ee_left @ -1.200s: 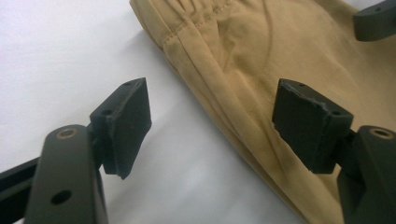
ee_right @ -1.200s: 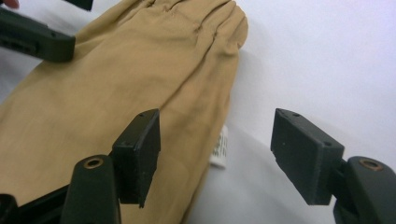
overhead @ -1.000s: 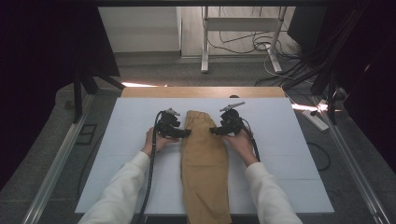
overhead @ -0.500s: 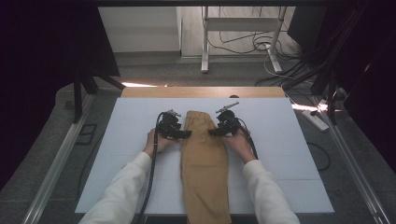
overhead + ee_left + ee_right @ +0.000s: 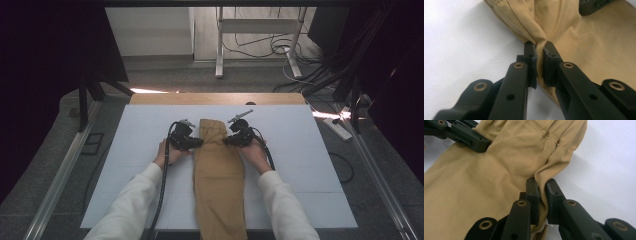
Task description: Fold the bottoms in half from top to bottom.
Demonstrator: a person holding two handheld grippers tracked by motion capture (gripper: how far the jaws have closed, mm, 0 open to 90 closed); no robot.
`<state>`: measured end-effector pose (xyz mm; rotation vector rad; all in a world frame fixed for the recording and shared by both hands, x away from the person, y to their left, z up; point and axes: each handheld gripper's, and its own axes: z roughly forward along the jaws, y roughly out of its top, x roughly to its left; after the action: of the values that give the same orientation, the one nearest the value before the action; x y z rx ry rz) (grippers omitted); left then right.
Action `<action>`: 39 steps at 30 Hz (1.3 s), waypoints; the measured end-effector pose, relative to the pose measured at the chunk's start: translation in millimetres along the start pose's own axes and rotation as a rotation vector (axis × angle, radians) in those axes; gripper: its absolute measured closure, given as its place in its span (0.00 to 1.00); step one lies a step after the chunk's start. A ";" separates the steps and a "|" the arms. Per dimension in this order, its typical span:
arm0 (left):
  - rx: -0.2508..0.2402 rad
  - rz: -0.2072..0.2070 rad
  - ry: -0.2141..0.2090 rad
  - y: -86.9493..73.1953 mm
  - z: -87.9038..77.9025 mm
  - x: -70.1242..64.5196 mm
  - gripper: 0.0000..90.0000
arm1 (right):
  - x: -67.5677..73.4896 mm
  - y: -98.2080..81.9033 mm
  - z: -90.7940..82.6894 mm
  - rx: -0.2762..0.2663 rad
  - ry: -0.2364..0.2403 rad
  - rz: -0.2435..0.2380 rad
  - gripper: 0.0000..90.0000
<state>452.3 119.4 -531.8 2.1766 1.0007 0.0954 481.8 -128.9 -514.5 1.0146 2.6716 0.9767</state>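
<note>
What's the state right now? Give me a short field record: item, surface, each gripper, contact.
item: tan trousers, folded lengthwise, lying flat
surface: white table
left gripper: jaws just closed, pinching the garment's left edge near the far end
right gripper: jaws just closed, pinching the right edge opposite
contact: fabric bunched between both pairs of pads
lift: not yet, cloth rests on the table

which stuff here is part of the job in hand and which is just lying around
In the job:
- tan folded cloth garment, pinched at both long edges
- left gripper, jaws just closed on a fold of it
- right gripper, jaws just closed on its other edge
- white table mat under it

Lying about:
- white power strip on the floor
- loose black cables by the metal stand
</note>
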 end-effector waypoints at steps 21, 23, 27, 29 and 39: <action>-0.153 0.099 0.059 19.5 -31.4 -18.3 0.92 | 7.4 10.8 -45.1 -0.112 -0.049 -0.082 0.92; -0.157 0.108 0.062 22.7 -30.6 -18.3 0.92 | 5.1 11.4 -46.3 -0.117 -0.055 -0.084 0.92; -0.159 0.132 0.081 32.6 -29.3 -16.4 0.92 | -0.2 13.6 -47.7 -0.132 -0.069 -0.083 0.93; -0.162 0.139 0.084 36.0 -31.7 -16.3 0.92 | -1.7 15.2 -49.0 -0.150 -0.074 -0.079 0.93; -0.199 0.136 0.055 20.6 -39.1 -24.4 0.93 | 8.9 7.5 -55.8 -0.165 -0.058 -0.116 0.93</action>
<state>434.9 116.7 -484.5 2.0656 0.8343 0.3074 461.0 -148.6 -465.2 0.8314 2.5222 1.1049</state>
